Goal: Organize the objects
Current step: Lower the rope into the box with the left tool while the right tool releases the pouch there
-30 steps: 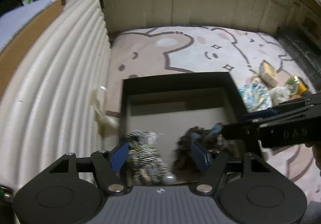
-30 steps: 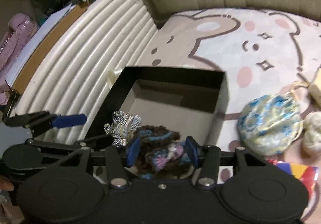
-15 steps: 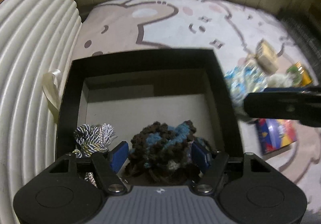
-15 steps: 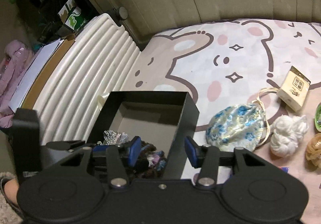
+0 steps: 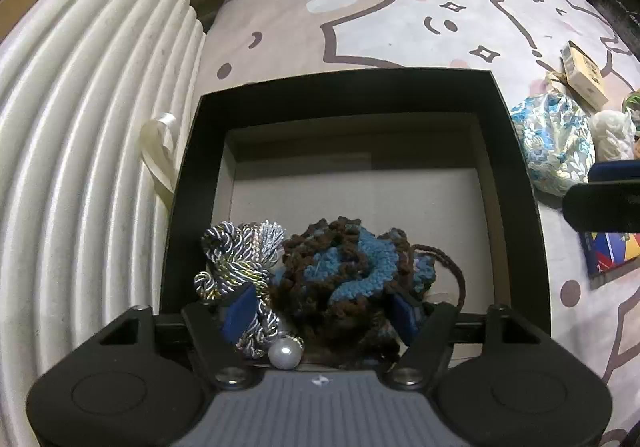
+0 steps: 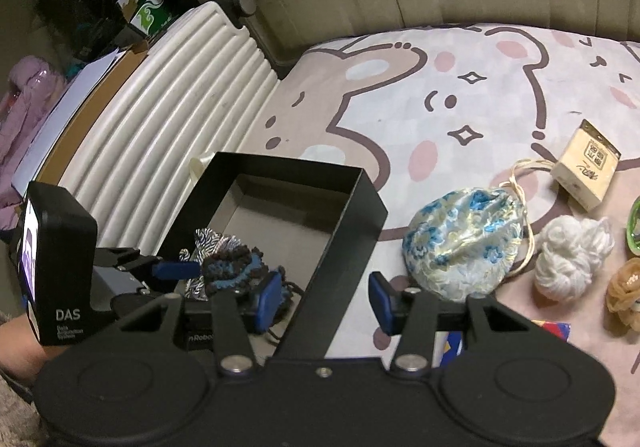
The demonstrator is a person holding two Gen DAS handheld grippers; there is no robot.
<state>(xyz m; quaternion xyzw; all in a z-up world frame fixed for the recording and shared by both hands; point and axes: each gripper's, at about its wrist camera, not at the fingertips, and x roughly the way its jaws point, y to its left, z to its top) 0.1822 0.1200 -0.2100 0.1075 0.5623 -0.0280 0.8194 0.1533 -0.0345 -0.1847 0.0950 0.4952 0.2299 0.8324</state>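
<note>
A black box (image 5: 516, 183) with a grey floor lies on the bear-patterned rug. At its near end lie a brown-and-blue crocheted piece (image 5: 344, 271) and a silver-blue twisted cord (image 5: 236, 259) with a pearl bead (image 5: 285, 354). My left gripper (image 5: 320, 311) reaches down into the box. Its jaws are opening with the crocheted piece between the blue pads, and the cord lies against the left finger (image 5: 240, 311). My right gripper (image 6: 324, 301) stands open astride the box's right wall (image 6: 340, 247), gripping nothing.
Right of the box lie a blue floral pouch (image 6: 464, 243), a ball of white yarn (image 6: 572, 255), a small beige carton (image 6: 586, 163) and a colourful card (image 5: 612, 251). A ribbed white surface (image 5: 80, 167) borders the box's left side. A hand (image 6: 16, 351) holds the left gripper.
The left gripper came down over the box's near end, and its jaws widened slightly. The right gripper drew back from the crocheted piece to the box's right wall.
</note>
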